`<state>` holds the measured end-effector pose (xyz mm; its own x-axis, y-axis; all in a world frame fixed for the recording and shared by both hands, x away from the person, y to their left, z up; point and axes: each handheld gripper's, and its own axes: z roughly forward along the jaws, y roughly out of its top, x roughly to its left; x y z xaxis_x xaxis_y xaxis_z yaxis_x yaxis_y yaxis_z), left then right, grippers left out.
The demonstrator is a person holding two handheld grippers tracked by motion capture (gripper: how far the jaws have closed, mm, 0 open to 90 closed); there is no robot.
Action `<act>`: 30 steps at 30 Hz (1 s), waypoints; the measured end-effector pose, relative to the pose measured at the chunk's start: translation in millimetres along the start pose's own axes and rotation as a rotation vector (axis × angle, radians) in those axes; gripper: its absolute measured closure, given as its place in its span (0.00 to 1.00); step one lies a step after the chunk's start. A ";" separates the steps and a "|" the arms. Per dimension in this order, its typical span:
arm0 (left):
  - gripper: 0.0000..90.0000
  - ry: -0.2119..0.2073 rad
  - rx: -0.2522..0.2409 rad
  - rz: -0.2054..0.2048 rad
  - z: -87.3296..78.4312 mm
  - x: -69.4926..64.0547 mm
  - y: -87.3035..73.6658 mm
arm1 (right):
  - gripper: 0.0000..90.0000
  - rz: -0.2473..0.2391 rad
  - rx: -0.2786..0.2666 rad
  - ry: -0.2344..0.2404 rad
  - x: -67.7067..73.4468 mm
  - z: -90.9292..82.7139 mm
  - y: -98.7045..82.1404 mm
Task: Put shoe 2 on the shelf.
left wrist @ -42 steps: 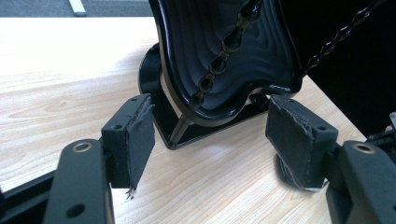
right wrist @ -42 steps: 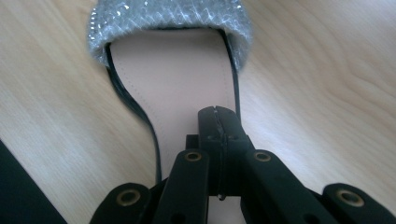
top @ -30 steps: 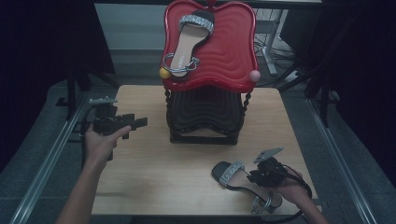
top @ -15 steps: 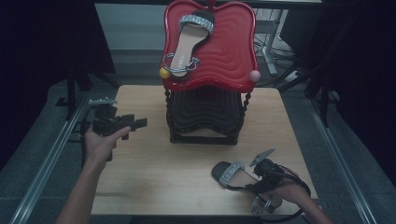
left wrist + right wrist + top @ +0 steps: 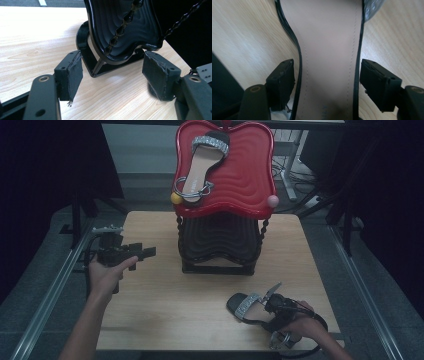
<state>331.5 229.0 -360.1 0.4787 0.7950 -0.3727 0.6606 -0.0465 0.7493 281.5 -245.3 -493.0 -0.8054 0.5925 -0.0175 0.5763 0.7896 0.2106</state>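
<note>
Two sandals, two tongs, one red stand.
One sandal [image 5: 250, 306] lies on the desk [image 5: 155, 315] between the wide-spread right tongs [image 5: 327, 82] (pads just opened, not pressing); the other rests on the stand [image 5: 240, 180], beyond the wide, empty left tongs [image 5: 112, 75].

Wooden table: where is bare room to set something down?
The wooden table is bare along the front, between the left claw and the black sandal with the glittery strap. Crowded: centre back, around the black wavy stand, and front right, where the right claw straddles the sandal.
</note>
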 end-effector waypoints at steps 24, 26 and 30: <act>0.36 0.000 0.004 0.000 -1.6 -0.7 3.2 | 0.48 0.171 -0.122 0.225 -30.3 -11.0 -12.7; 0.36 0.000 0.003 0.000 -2.6 -0.5 3.6 | 0.48 0.194 -0.150 0.247 -34.3 -17.1 -15.5; 0.36 -0.001 0.003 -0.003 -4.2 0.6 4.2 | 0.48 0.254 -0.219 0.293 -47.0 -30.6 -25.0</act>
<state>332.2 231.8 -354.9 0.4768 0.7947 -0.3756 0.6638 -0.0454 0.7465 300.8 -297.8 -467.5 -0.6653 0.6681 0.3332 0.7436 0.5533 0.3754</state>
